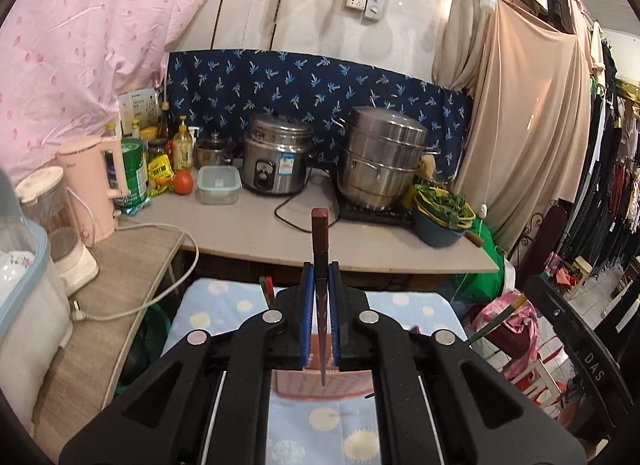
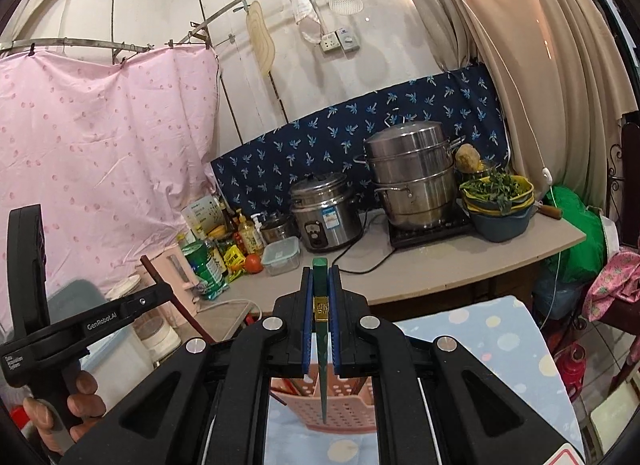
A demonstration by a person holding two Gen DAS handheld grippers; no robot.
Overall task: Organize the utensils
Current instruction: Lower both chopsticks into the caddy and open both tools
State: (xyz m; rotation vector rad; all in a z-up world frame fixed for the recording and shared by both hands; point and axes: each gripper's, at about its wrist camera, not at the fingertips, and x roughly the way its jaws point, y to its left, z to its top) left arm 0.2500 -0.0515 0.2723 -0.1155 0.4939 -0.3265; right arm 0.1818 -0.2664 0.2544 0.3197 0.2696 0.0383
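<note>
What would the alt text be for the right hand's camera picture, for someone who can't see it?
The right gripper is shut on a green chopstick, its thin tip down over a pink slotted utensil basket on a dotted cloth. The left gripper holds a dark red chopstick. Behind is a counter with steel pots.

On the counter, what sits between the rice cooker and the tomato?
A clear food box with a blue-green lid sits between the rice cooker and the tomato. Both wrist views show it.

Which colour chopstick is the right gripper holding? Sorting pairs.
Green chopstick, gold band; right wrist view.
</note>
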